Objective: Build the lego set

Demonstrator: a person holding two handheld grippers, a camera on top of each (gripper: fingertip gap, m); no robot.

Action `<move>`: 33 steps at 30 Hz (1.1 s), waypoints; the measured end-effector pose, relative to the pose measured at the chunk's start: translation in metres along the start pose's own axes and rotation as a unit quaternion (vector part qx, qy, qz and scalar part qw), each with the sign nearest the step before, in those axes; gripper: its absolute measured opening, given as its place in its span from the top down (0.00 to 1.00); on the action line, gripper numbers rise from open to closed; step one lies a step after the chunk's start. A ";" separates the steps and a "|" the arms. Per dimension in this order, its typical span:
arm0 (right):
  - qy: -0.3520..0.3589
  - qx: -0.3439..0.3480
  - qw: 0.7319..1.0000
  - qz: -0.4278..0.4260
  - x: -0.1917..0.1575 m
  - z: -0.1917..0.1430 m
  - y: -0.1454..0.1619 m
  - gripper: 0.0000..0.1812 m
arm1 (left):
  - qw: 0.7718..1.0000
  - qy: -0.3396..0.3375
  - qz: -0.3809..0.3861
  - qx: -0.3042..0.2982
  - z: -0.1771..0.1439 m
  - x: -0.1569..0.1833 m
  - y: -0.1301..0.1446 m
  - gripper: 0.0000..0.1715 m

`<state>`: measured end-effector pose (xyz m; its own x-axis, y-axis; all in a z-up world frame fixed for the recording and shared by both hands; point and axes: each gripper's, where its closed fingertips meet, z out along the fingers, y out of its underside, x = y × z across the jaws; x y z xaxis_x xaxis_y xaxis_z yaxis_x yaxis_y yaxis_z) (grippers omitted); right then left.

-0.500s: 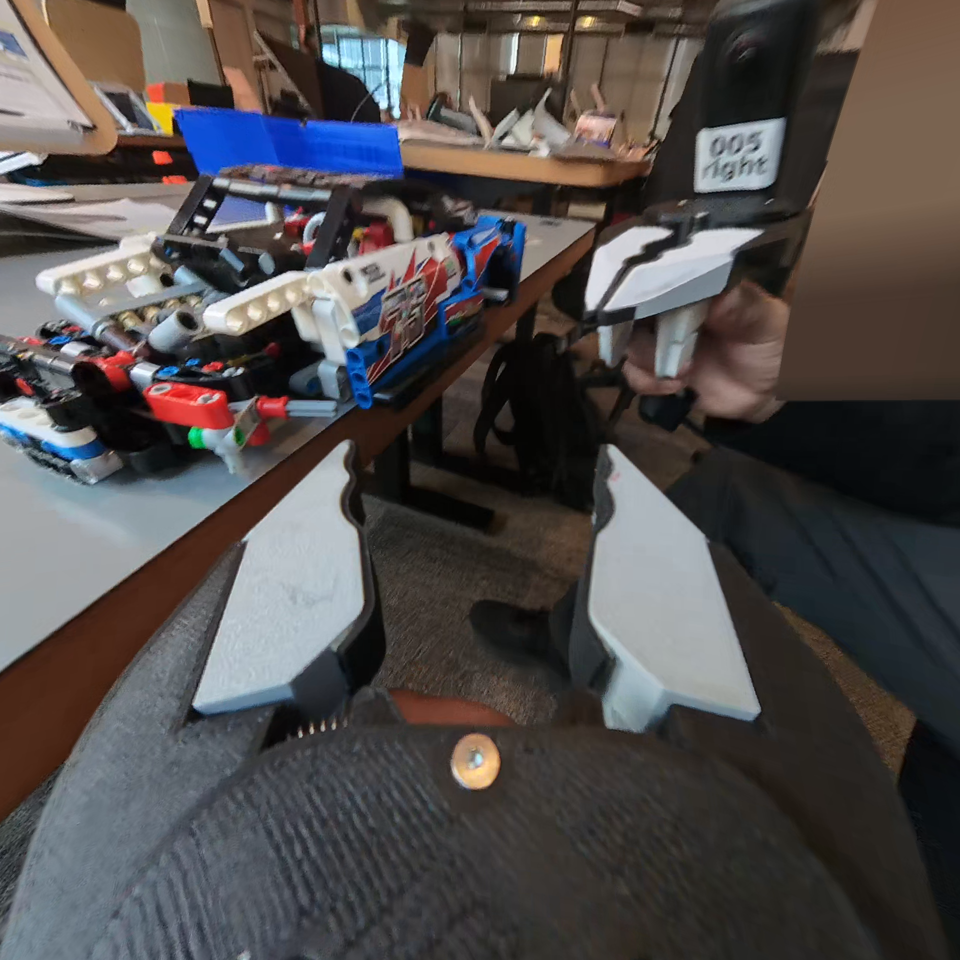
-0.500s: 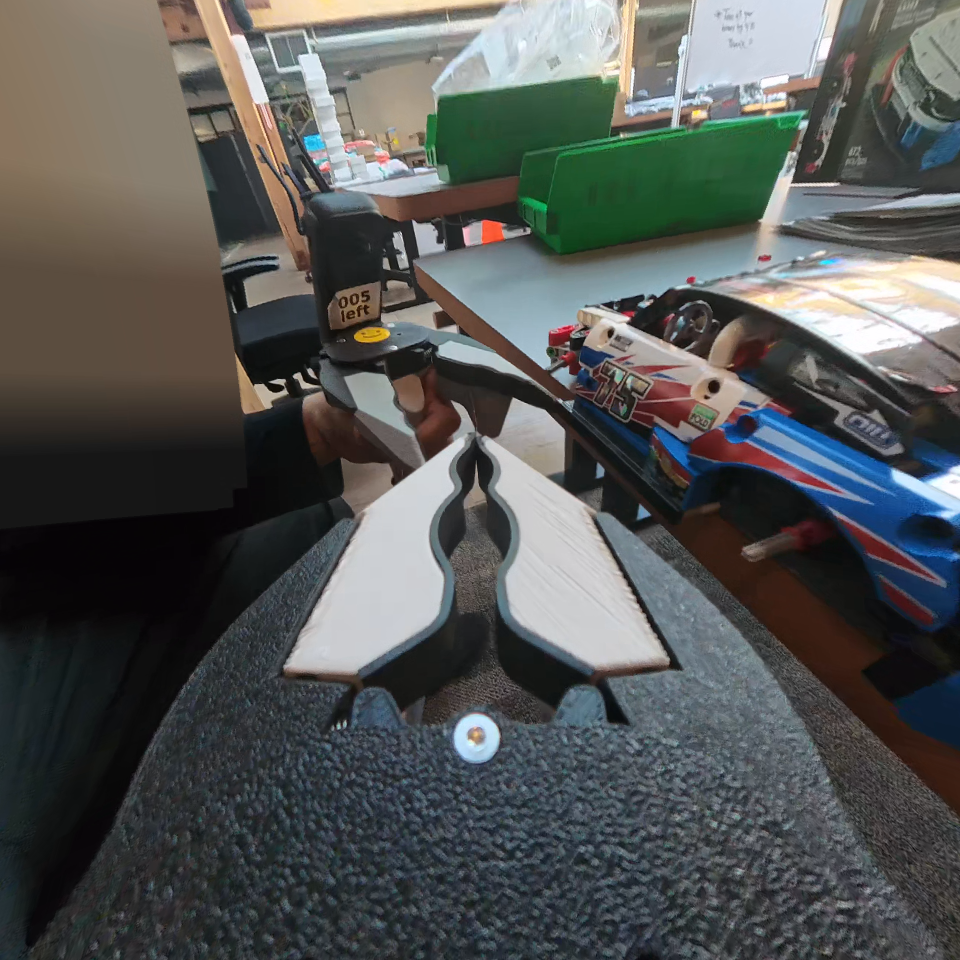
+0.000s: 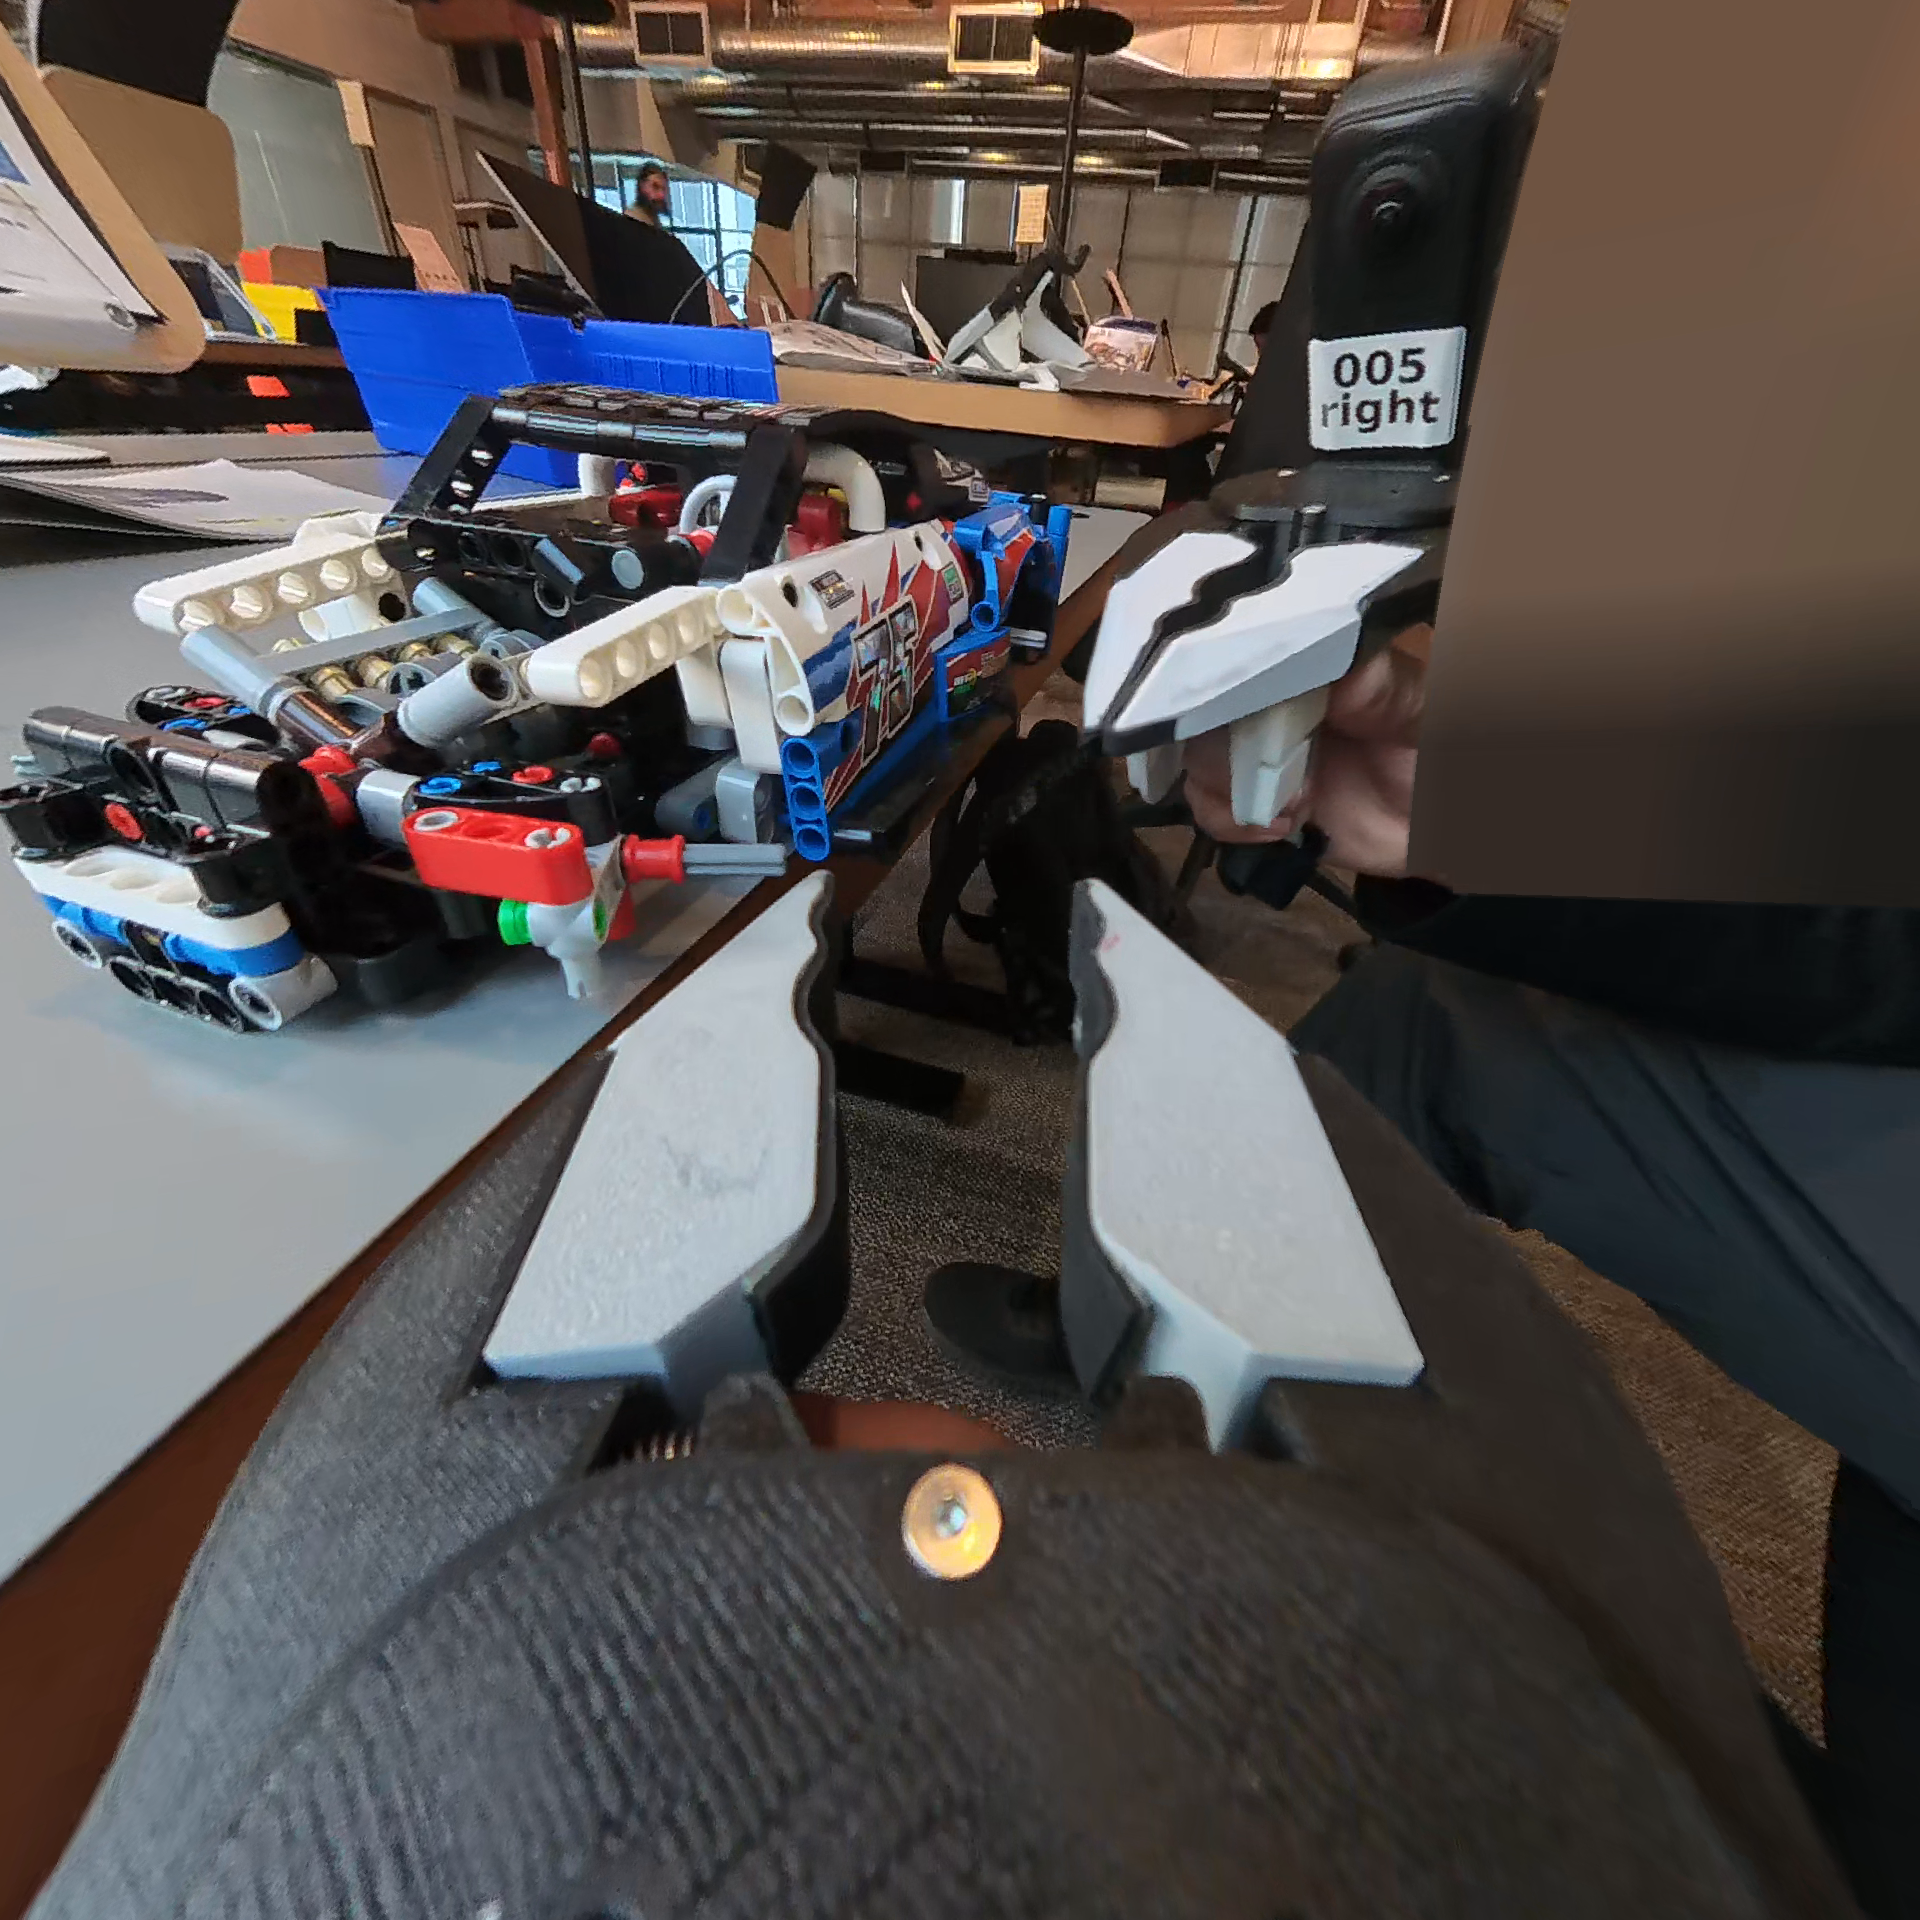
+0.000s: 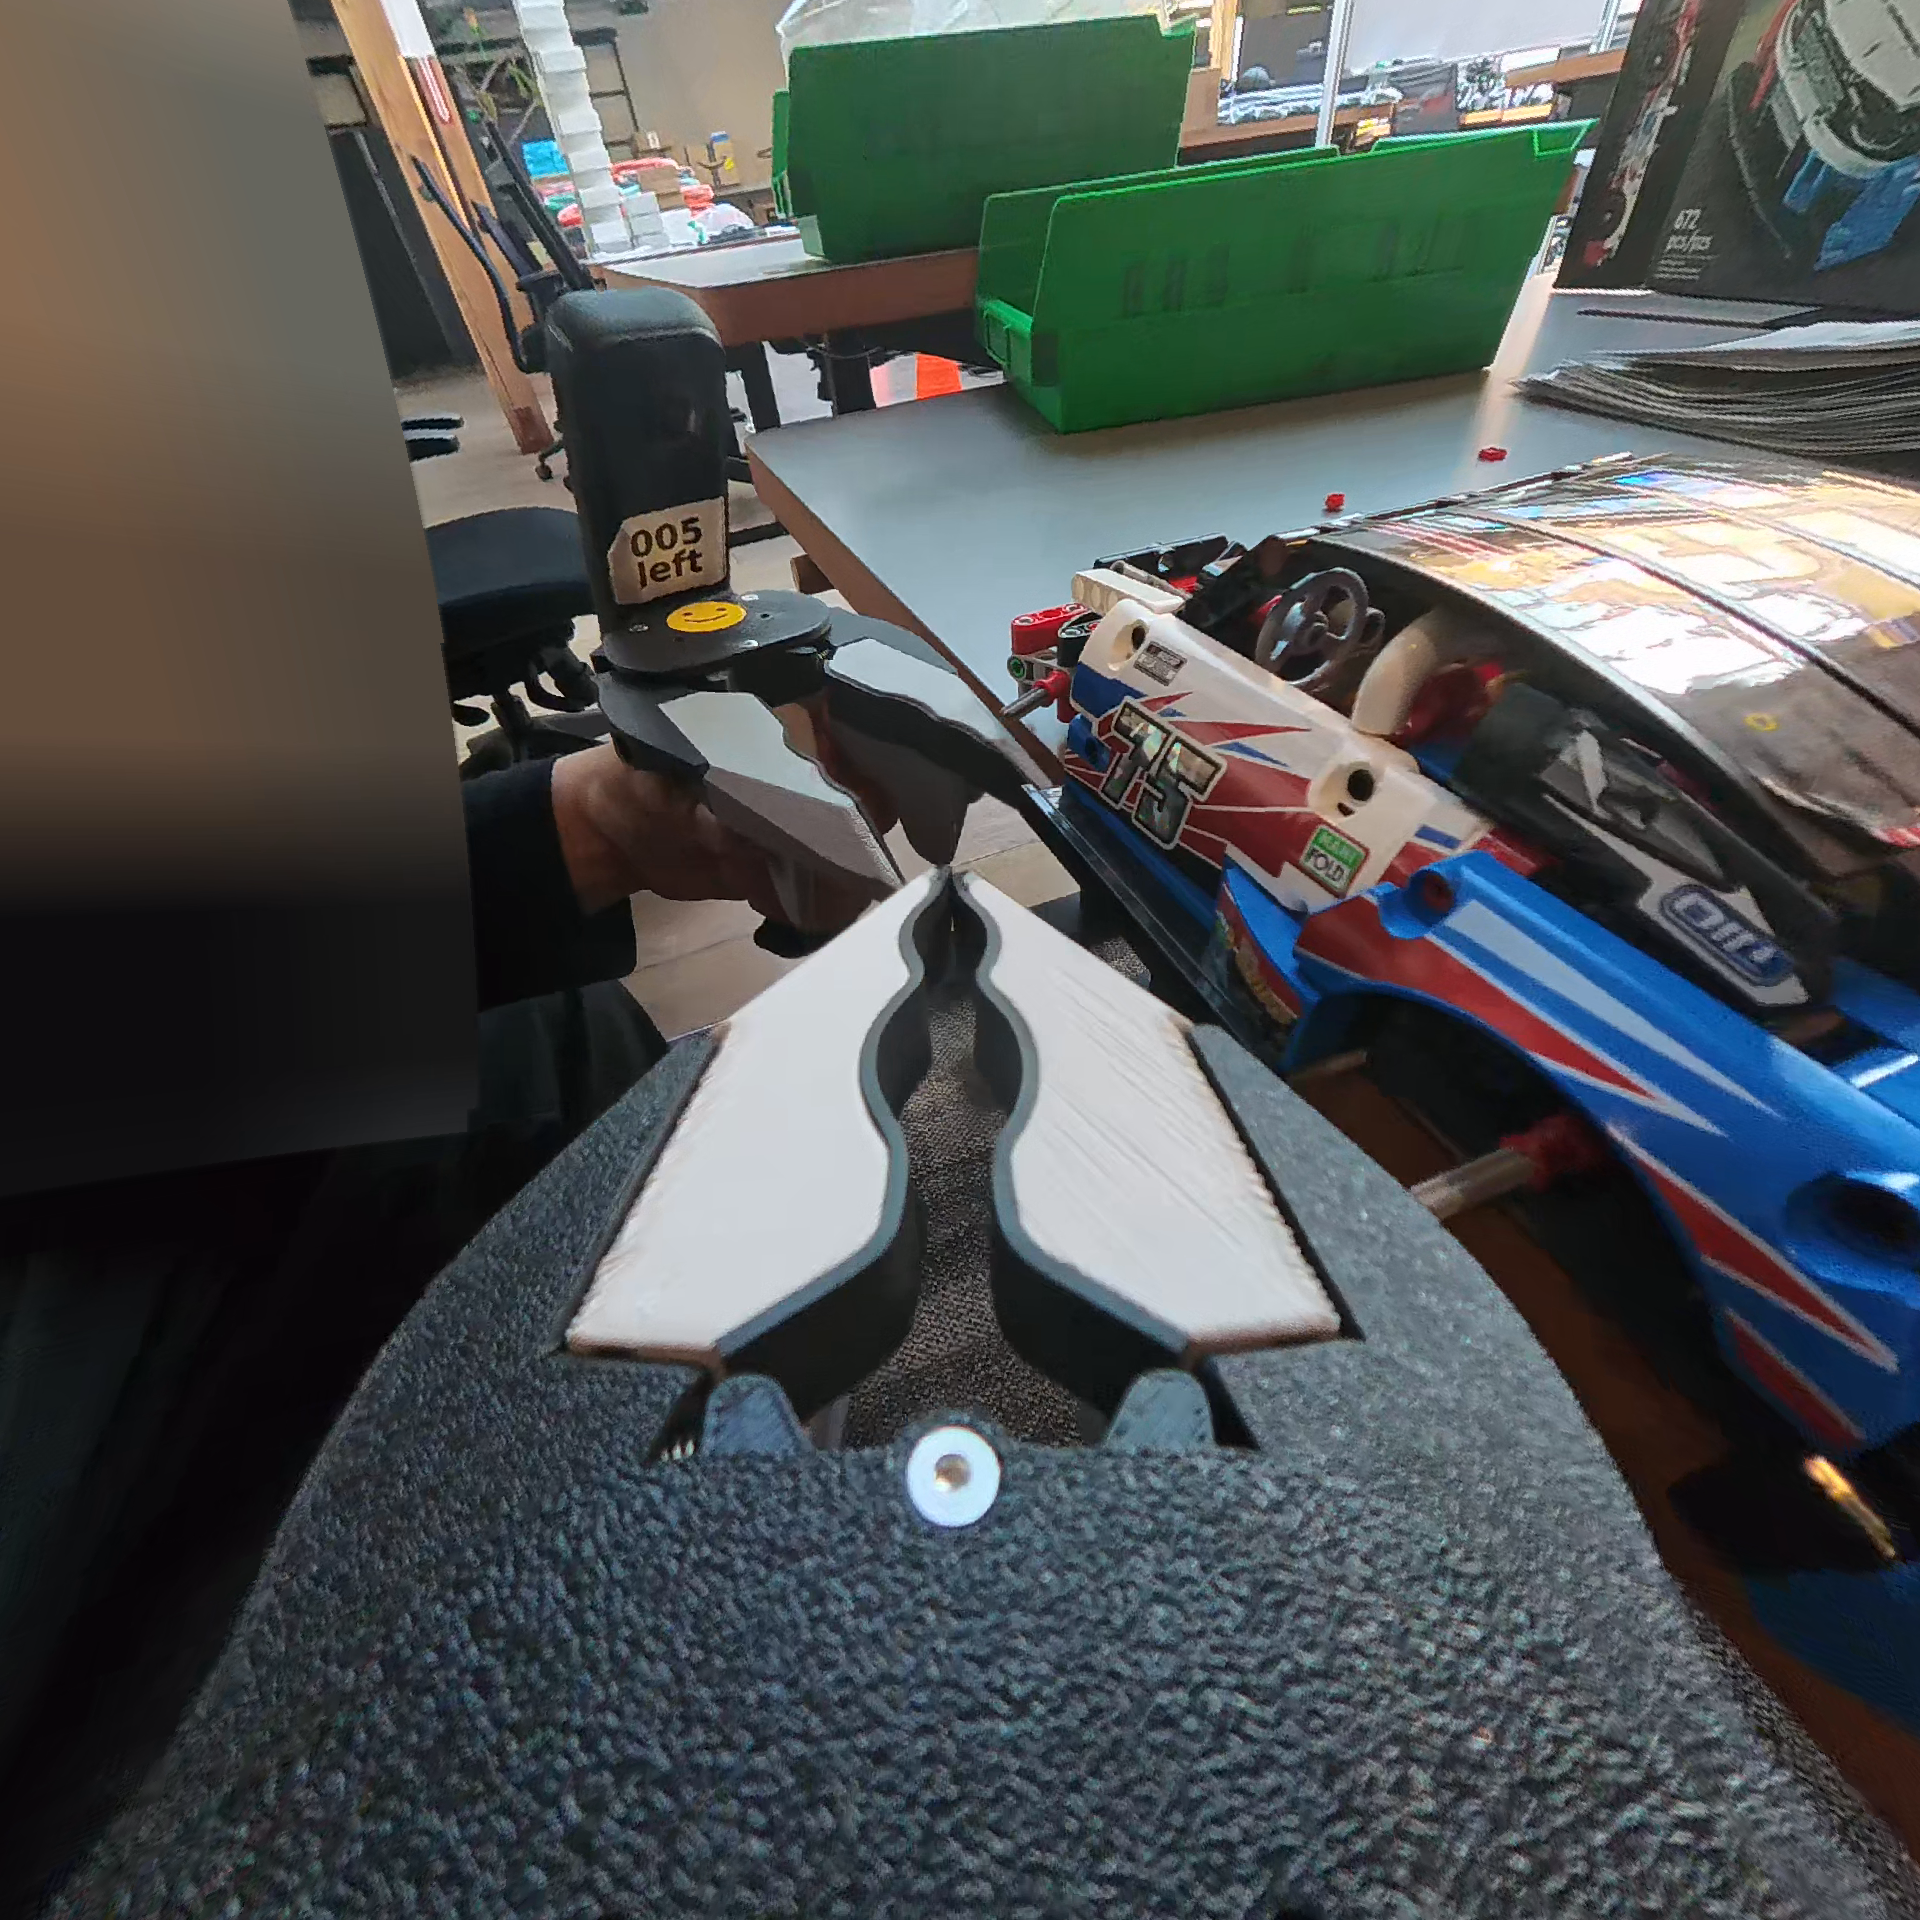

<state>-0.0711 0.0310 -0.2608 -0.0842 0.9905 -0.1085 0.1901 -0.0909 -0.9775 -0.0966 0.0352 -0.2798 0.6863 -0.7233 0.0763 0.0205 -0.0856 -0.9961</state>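
A part-built lego race car [image 3: 831,665] in blue, white and red stands on the grey table [image 3: 260,1143] near its edge. It has a black roof frame and no wheels on. My left gripper [image 3: 951,894] is open and empty, held off the table's edge over the carpet, to the right of the car's rear. My right gripper [image 4: 951,883] is shut and empty, held off the edge beside the car's side [image 4: 1455,831]. Each gripper shows in the other's view: the right one [image 3: 1107,727] shut, the left one [image 4: 961,826] open.
A blue bin [image 3: 540,364] stands behind the car. Two green bins [image 4: 1247,270], the set's box [image 4: 1766,145] and a stack of booklets [image 4: 1745,384] sit at the table's far side. Small red pieces [image 4: 1333,502] lie loose. A black bag [image 3: 1018,831] sits under the table. Some 4 cm of space lies between my two pairs of fingers.
My left gripper's fingers have come closer together but stay apart. Both grippers have moved a little nearer to the car. The right gripper stays shut.
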 end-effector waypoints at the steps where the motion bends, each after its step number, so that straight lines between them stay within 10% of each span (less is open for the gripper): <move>1: 0.001 -0.002 1.000 -0.002 0.001 0.001 0.001 1.00 | 1.000 0.000 0.004 0.000 0.001 0.000 0.000 0.77; 33: -0.010 0.018 1.000 0.015 0.007 0.003 0.003 1.00 | 0.999 0.012 0.006 0.030 -0.002 -0.005 -0.008 0.84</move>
<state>-0.0745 0.0377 -0.2648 -0.0980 0.9852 -0.1403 0.1577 -0.1238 -0.9797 -0.1014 0.0382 -0.2720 0.6698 -0.7397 0.0639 0.0559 -0.0356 -0.9978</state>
